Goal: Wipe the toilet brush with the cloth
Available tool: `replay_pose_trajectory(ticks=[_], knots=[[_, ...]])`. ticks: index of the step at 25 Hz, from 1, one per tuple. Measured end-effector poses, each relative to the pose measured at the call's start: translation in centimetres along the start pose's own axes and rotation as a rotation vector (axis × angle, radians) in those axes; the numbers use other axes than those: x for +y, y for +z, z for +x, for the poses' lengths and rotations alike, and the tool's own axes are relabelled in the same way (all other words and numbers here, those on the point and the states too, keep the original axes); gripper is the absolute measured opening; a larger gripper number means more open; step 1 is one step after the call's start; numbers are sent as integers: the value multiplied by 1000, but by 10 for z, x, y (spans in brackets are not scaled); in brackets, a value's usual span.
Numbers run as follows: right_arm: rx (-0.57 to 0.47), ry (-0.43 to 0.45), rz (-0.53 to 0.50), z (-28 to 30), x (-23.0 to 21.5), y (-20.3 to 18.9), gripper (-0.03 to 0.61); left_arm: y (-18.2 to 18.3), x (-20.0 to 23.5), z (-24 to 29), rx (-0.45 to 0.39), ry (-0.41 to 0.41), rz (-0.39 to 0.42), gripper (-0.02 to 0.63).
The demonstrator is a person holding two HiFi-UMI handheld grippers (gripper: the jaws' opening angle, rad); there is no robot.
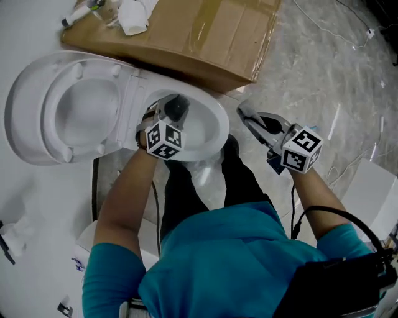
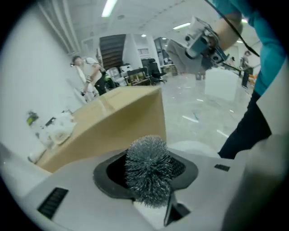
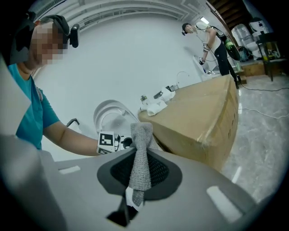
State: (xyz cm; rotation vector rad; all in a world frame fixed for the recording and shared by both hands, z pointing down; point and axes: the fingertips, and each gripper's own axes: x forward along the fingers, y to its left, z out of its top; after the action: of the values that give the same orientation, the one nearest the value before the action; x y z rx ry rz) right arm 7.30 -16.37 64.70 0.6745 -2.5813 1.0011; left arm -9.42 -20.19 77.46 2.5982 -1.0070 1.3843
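Teal shirt [image 1: 230, 261] of the person fills the lower foreground of the head view, and both forearms reach forward toward the toilet [image 1: 217, 121].

Left gripper [image 1: 171, 112] hangs over the toilet's bowl, its marker cube [image 1: 165, 140] facing the camera. Its jaws are clamped, partly apart, on the toilet brush [image 2: 148, 169]. The brush's grey bristle head juts out beyond the jaw tips, above the bowl.

Right gripper [image 1: 244, 113] is just to the right of the toilet's rim, apart from it and over the marbled floor [image 1: 323, 81]. Its jaws are pinched together on the cloth [image 3: 141, 153]. The cloth is a narrow grey knitted strip that stands up past the jaw tips. Brush and cloth do not touch, and the bowl's right rim lies between the two grippers.

Seat and lid [image 1: 37, 118] of the toilet lie swung open to the left of the bowl. A cardboard box [image 1: 186, 31] stands on the far side of the toilet, close beside the rim. Crumpled white paper [image 1: 134, 15] lies on the box's top.
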Motion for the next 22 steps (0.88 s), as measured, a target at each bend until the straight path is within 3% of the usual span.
replay_pose_trajectory(ticks=[6,11,13,17,22], knots=[[-51,72,-101,-28,57,89,18,59,91,-123,-91,190,-271,175],[-107,147,-162,-64,109,165,20,114,141,-234,-274,296,-608,175],[-128,193,-221,-71,130,200,18,140,162,-278,-364,349,-688,175],[-125,273,-378,-72,177,252,18,189,187,-355,-505,421,-726,175],[-72,328,-581,-46,257,296,18,231,199,-429,-588,444,-656,175]])
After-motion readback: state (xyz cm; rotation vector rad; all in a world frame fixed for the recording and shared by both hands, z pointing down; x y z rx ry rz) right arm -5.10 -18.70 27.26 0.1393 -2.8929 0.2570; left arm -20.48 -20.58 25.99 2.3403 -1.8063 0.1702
